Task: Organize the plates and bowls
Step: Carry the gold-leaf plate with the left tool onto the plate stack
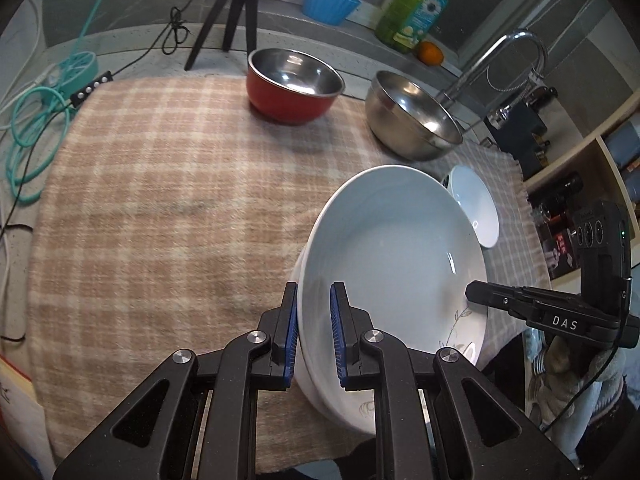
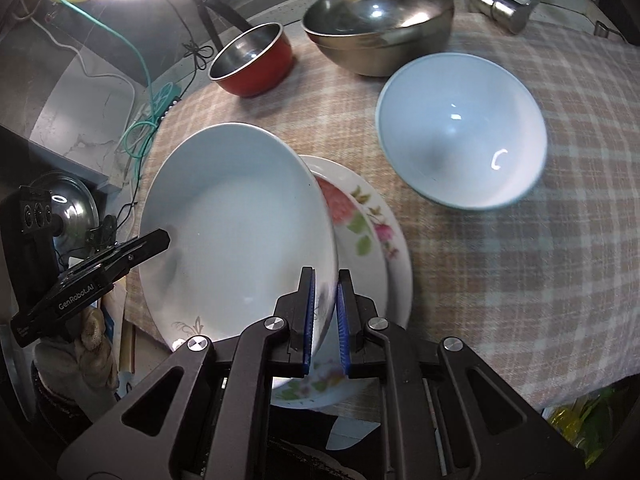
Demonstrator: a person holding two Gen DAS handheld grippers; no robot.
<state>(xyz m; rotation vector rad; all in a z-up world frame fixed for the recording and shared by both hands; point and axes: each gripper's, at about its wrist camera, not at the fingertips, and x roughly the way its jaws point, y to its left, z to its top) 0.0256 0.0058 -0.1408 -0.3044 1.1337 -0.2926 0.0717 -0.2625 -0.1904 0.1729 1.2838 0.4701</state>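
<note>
both tongs, left tongs (image 1: 314, 328) and right tongs (image 2: 325, 316), clamp the pale, glossy deep plate's (image 1: 394, 248) rim.

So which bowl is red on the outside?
The small steel bowl with the red outer wall, far across the checked cloth. The big all-steel bowl beside it is silver all over, and the white ceramic bowl is white.
</note>
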